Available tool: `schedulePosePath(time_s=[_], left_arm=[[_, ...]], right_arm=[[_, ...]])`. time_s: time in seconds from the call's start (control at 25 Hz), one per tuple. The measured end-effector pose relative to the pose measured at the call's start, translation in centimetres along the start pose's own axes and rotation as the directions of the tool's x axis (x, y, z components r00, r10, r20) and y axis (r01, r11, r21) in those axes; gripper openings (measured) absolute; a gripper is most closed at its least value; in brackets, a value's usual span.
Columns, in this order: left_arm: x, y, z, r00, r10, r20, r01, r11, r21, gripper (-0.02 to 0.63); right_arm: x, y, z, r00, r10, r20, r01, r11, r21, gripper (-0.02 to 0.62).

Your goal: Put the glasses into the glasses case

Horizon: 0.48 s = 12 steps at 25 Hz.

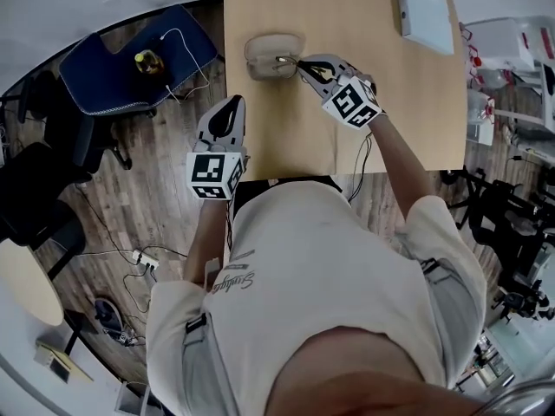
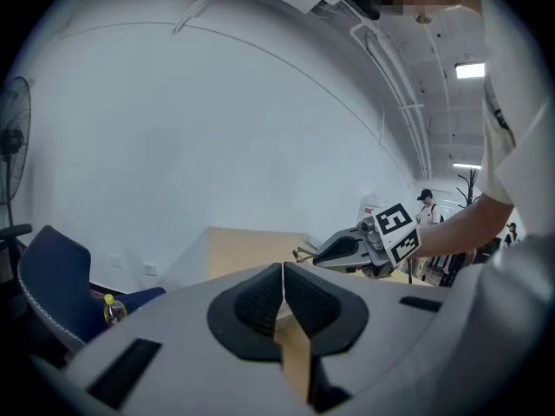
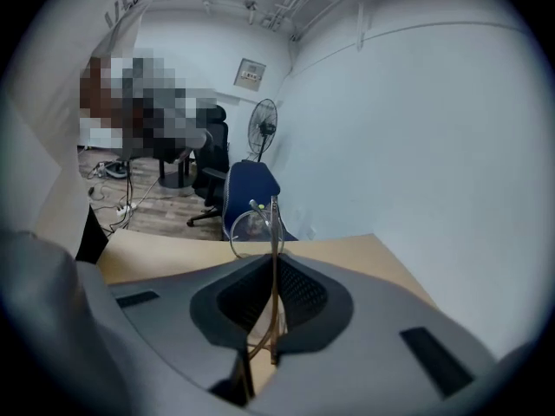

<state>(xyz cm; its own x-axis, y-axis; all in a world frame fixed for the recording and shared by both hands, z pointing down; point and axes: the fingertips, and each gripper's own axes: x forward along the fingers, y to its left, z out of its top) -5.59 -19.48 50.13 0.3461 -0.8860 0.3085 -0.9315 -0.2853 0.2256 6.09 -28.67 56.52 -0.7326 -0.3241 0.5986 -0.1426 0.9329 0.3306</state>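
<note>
The only lettering was a line of script on the back of the person's white shirt [image 1: 232,280], too warped to read. The cube on each tool bore black-and-white square patterns, no words.

The right tool [image 1: 303,66] gripped the glasses [image 3: 257,225] by the thin gold frame, its pads closed narrowly on the metal. Seen from that tool, the frame ran lengthwise between the pads and a round lens stood on edge beyond the tips. From the head view the glasses pointed away from the tool, over the right end of the open glasses case [image 1: 264,52], which lay on the far part of the wooden surface [image 1: 286,137]; contact could not be told.

The left tool [image 2: 284,306] hung beside the surface's near left edge, pads together and empty.
</note>
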Motion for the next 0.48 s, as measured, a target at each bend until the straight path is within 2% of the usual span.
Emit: schedulePosePath(time_s=[0.16,0.48], left_arm=[[0.0,0.2,-0.4,1.0,0.024,-0.001,-0.024,0.999,-0.023,0.017],[0.5,0.7,-0.7,0.999,0.041,-0.002,-0.041,0.998,-0.037,0.017]], right_arm=[[2.0,-0.1,-0.3,0.998,0.047,-0.029,-0.05,0.995,-0.081,0.012],[6.2,0.8,-1.7,0.986,0.127,-0.105,-0.142,0.977,-0.156,0.012]])
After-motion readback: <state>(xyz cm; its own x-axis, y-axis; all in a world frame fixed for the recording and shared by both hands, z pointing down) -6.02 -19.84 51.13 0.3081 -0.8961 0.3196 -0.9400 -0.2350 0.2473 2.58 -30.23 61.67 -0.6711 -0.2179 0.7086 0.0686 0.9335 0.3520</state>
